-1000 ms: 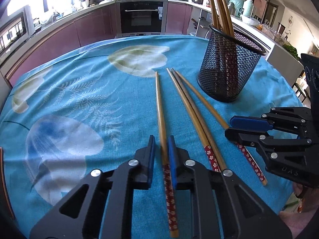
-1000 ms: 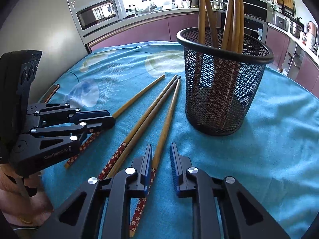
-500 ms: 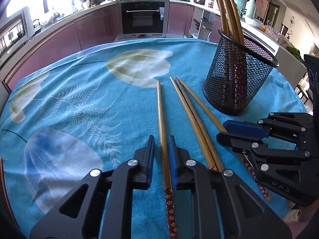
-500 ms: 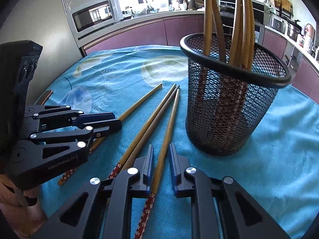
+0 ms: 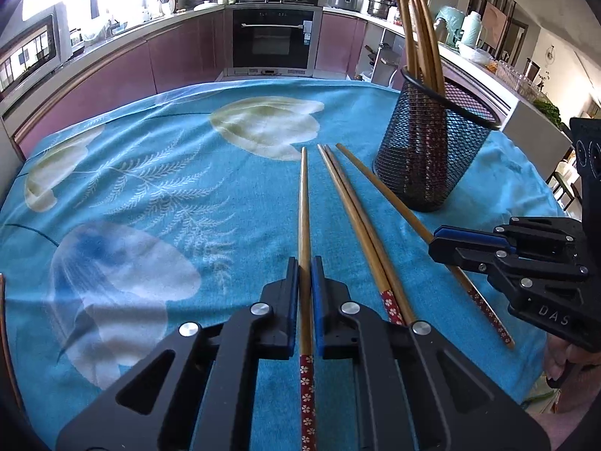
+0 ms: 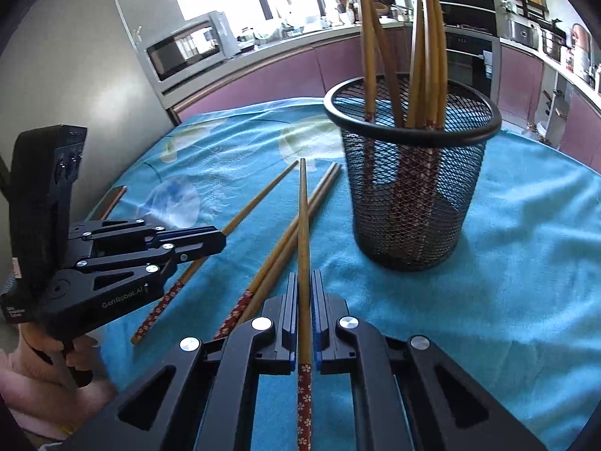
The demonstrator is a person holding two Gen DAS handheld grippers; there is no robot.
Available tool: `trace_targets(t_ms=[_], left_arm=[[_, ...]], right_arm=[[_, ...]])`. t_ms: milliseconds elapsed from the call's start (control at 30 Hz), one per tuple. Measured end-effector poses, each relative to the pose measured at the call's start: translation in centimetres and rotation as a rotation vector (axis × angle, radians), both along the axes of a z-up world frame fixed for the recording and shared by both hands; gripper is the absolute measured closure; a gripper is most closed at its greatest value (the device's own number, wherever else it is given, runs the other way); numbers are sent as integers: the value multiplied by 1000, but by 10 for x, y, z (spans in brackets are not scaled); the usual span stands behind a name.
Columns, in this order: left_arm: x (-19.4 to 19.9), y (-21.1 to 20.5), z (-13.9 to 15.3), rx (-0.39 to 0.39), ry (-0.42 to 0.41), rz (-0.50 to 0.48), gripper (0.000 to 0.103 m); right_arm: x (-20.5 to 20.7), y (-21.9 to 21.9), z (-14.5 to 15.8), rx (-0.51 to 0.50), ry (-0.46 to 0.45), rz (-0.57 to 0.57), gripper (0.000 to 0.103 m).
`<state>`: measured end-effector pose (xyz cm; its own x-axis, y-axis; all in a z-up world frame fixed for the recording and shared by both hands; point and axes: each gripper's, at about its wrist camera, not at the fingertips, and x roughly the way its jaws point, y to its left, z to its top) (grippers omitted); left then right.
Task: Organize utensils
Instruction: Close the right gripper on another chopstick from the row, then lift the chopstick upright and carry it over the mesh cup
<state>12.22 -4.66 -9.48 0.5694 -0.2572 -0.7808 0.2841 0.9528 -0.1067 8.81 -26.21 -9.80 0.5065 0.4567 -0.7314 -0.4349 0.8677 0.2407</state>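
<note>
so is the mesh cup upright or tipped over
Upright. The mesh cup stands on its base on the blue cloth, its rim level and open at the top, with chopsticks standing inside.

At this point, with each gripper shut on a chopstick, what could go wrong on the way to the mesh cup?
1. Each gripper, left and right, holds its chopstick near the patterned end, so the long tip may swing or pivot.
2. The mesh cup already holds several chopsticks; a new one could jam or tip it.
3. The right chopstick crosses above the loose pair and might drag them.
</note>
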Motion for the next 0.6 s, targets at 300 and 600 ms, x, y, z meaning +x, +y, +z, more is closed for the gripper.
trace_targets(t_ms=[300, 600], left_arm=[[-12, -1, -8, -31, 34, -65, 95], [3, -6, -12, -9, 32, -71, 88]], right_arm=[[2, 14, -8, -46, 29, 48, 95], [10, 21, -14, -71, 26, 49, 89]])
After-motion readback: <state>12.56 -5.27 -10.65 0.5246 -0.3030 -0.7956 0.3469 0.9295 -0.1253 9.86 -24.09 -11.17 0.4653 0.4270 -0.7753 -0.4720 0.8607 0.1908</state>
